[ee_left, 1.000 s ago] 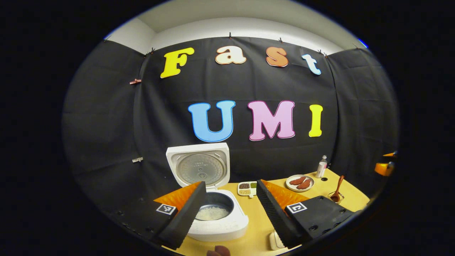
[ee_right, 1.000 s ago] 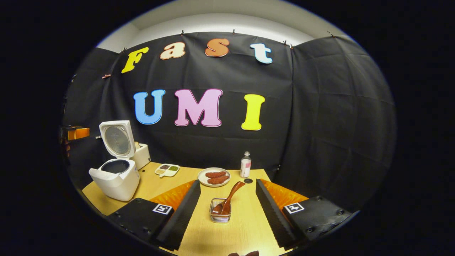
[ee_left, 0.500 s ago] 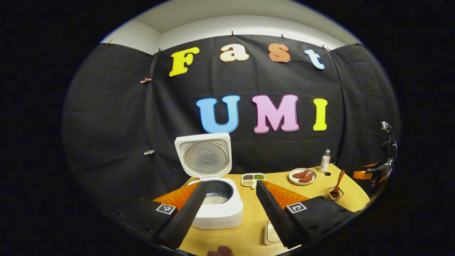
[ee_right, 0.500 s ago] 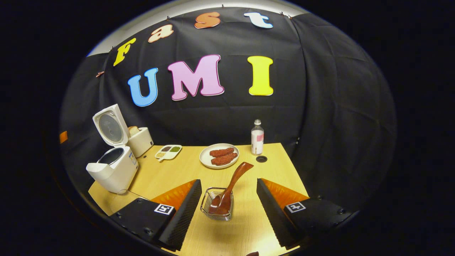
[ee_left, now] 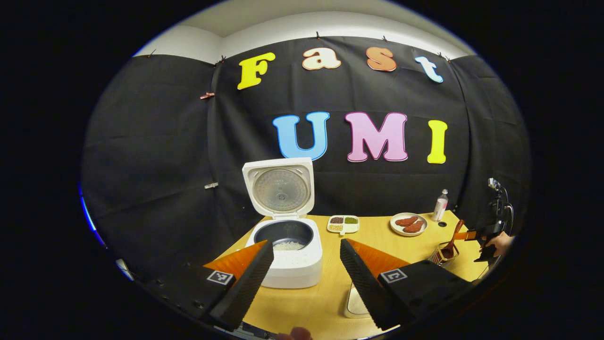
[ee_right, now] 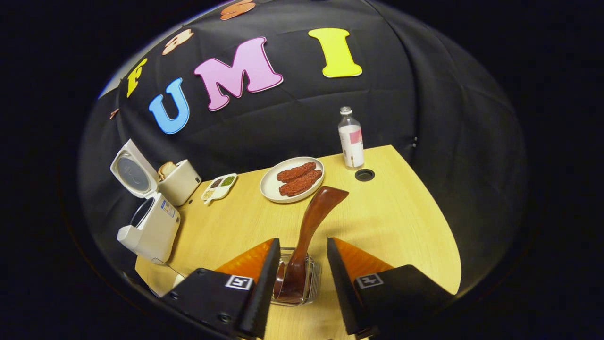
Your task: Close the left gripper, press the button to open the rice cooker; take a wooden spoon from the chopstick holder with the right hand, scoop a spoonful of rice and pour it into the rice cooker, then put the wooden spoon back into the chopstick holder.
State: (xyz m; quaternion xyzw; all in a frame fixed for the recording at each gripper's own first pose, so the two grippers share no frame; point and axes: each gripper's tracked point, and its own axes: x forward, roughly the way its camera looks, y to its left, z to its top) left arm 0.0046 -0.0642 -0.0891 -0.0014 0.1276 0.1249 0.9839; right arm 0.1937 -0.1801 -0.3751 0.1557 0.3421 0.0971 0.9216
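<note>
While our right gripper (ee_right: 298,278) straddles the wooden spoon (ee_right: 309,236) in the chopstick holder (ee_right: 312,283), fingers apart, our left gripper (ee_left: 304,278) gapes before the open rice cooker (ee_left: 288,236).

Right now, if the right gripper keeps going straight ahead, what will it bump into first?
Probably the wooden spoon: it stands between the right gripper's open fingers, leaning in the chopstick holder. The holder's wire rim sits just below, so depth makes it a close call.
</note>
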